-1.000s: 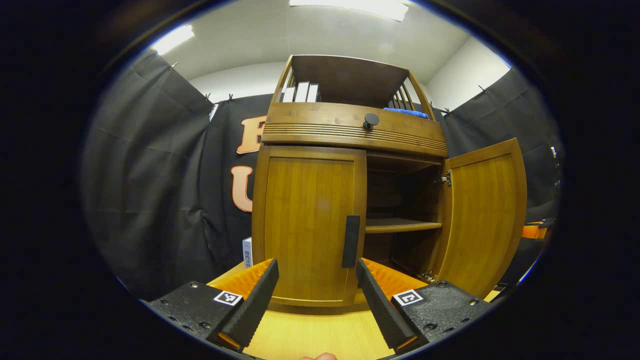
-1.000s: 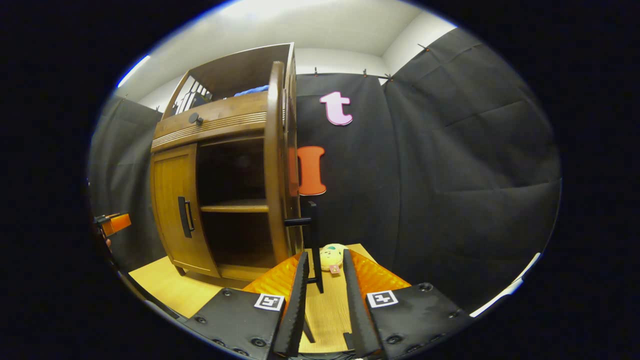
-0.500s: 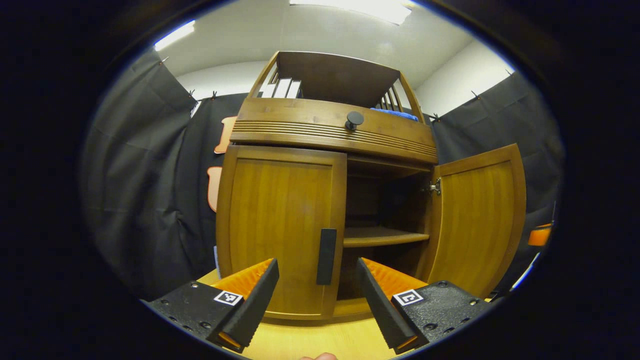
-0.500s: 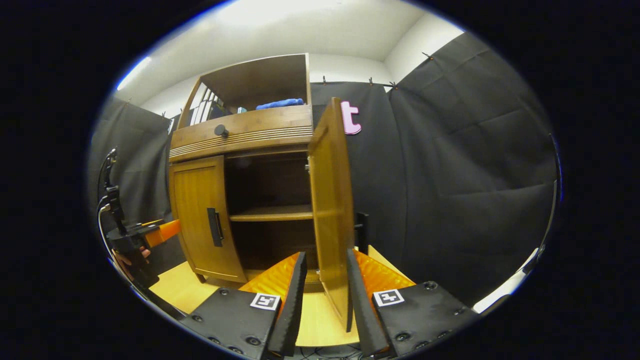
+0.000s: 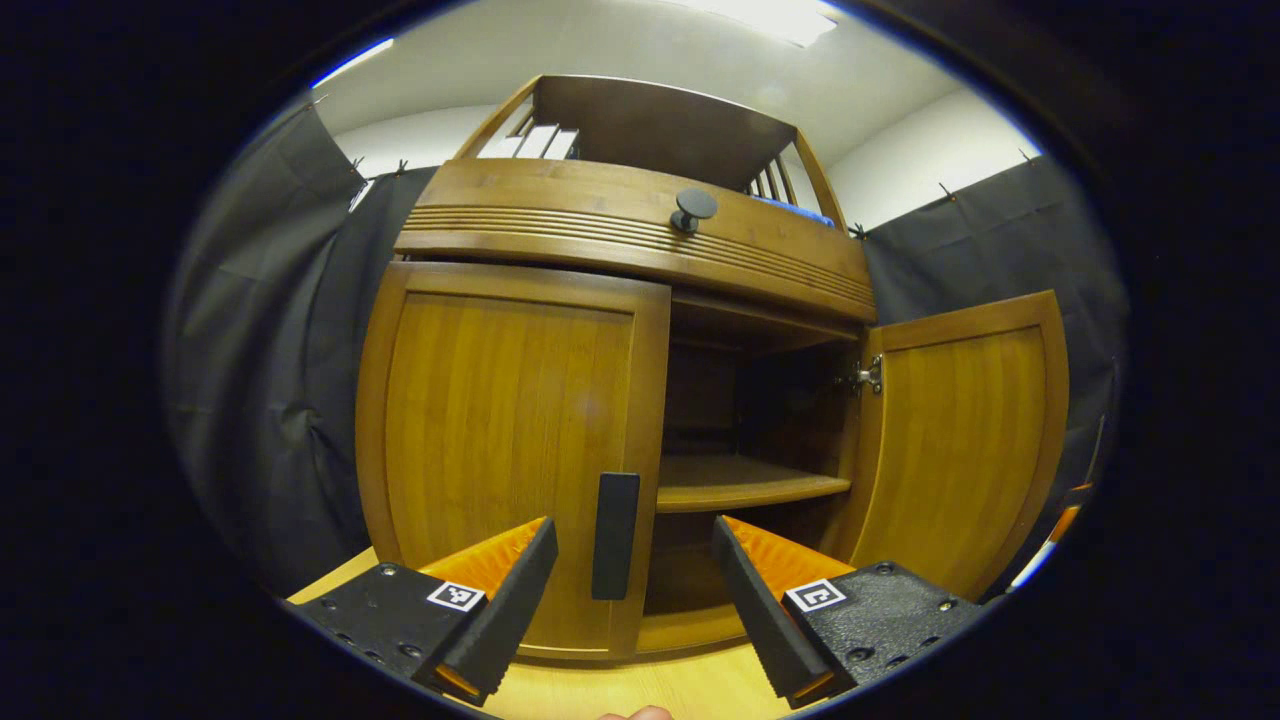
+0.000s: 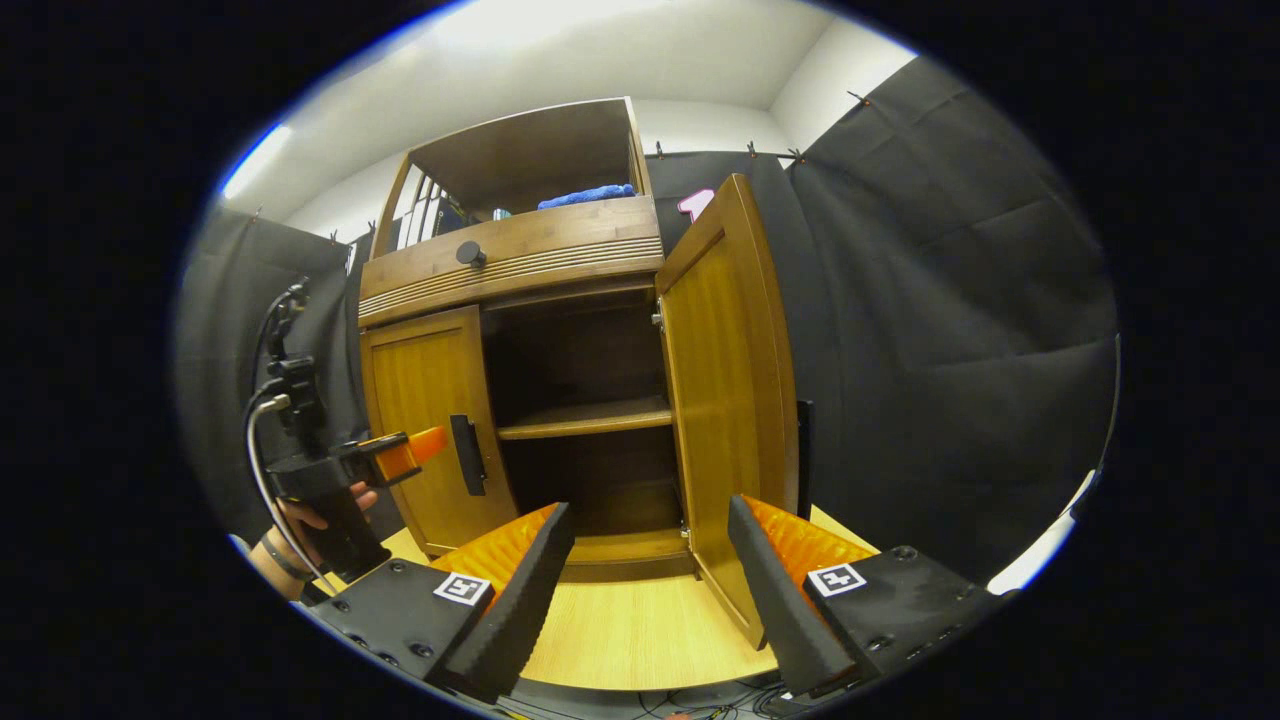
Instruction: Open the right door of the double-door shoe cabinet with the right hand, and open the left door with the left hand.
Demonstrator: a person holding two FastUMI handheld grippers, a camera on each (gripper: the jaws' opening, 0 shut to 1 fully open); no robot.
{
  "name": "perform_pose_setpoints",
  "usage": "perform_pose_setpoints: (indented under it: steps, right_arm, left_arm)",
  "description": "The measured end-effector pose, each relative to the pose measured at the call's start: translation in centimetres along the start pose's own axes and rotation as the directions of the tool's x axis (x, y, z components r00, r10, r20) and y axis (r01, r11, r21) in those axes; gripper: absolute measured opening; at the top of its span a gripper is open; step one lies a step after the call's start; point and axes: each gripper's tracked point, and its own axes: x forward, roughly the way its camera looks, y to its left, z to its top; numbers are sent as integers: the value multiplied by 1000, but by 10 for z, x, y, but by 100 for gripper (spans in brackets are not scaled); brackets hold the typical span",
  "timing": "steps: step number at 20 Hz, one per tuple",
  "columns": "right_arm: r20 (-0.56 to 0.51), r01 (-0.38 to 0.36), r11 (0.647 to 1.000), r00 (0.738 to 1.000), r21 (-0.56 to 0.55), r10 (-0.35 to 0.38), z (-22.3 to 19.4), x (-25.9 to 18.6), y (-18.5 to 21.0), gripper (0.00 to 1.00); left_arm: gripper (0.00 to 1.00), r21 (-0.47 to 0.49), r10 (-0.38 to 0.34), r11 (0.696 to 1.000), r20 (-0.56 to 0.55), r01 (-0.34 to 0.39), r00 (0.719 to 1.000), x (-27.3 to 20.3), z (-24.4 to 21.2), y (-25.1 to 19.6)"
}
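Left tongs spread apart, straddling left door handle for pull; right tongs apart, clear of open right door.

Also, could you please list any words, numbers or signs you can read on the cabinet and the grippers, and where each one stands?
No readable words or numbers.
Square markers on the left hand-held gripper and right hand-held gripper: black-and-white patterns, no letters.
White boxes on the cabinet top shelf: too small to read.
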Motion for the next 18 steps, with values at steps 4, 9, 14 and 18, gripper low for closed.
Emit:
perform_pose_setpoints:
  steps: [4,9,14,18]
  right_arm:
    - [-20,-23,1000,1000,9,23,-6,-2,5,99]
    - [-1,0,1000,1000,-31,0,-2,-4,-1,97]
    - [-2,18,996,1000,-85,-18,-1,0,-8,97]
    - [-9,1,996,1000,-93,-2,-3,9,0,100]
  left_arm:
    - [92,29,34,999,-57,-33,998,46,-29,5]
    - [92,50,112,993,-107,-107,988,88,-68,28]
    - [90,30,147,989,-92,-144,985,94,-68,36]
    - [90,34,138,990,-94,-136,986,95,-67,38]
